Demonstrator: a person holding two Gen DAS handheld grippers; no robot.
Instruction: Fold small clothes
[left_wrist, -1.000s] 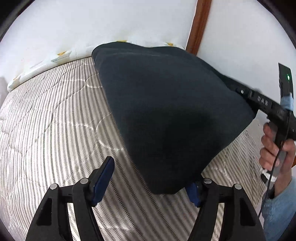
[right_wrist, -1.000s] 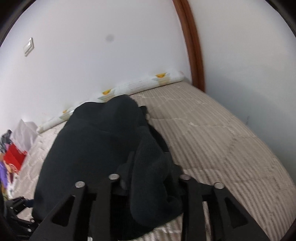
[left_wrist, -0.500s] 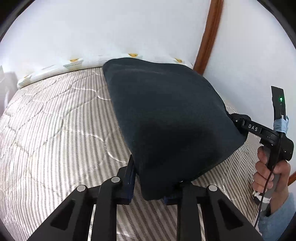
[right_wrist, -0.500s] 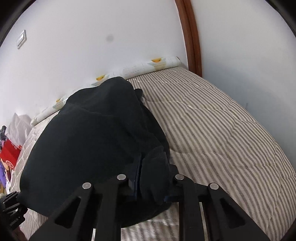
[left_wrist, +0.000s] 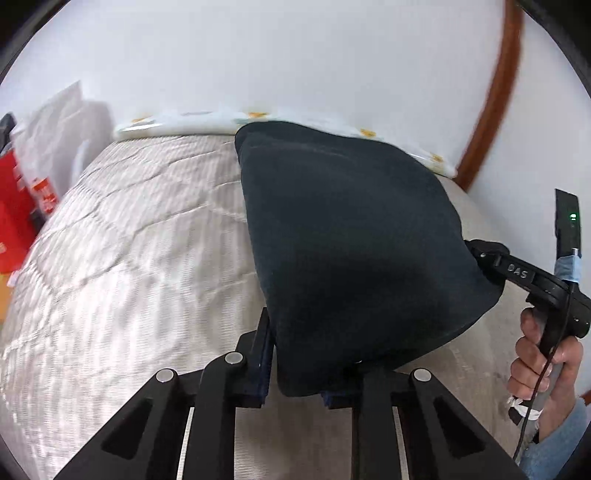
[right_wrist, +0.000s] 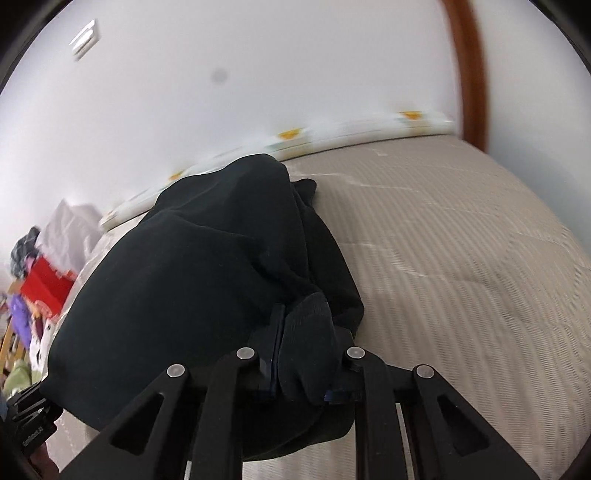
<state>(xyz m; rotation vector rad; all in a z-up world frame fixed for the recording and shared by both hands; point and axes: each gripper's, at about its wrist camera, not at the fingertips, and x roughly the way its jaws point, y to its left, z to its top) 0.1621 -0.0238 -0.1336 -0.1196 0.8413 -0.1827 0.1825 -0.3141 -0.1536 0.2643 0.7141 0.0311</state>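
Note:
A black garment (left_wrist: 351, 236) hangs stretched above a striped mattress (left_wrist: 140, 243). My left gripper (left_wrist: 299, 369) is shut on its near left corner. My right gripper (right_wrist: 304, 362) is shut on a bunched, ribbed edge of the same garment (right_wrist: 192, 280). In the left wrist view the right gripper (left_wrist: 480, 254) shows at the right, its tips hidden in the cloth, with the hand (left_wrist: 543, 354) holding it. The far end of the garment rests near the mattress's back edge.
A white patterned bolster (right_wrist: 332, 138) lies along the back wall. A brown wooden door frame (left_wrist: 491, 96) stands at the back right. A red box (right_wrist: 46, 288) and a pile of bags and clothes (right_wrist: 66, 229) sit to the left of the mattress (right_wrist: 461, 258).
My left gripper closed on the garment's corner; it was open a second ago. Both grippers have lifted and drawn the garment back, and the views now show more of the room to the left.

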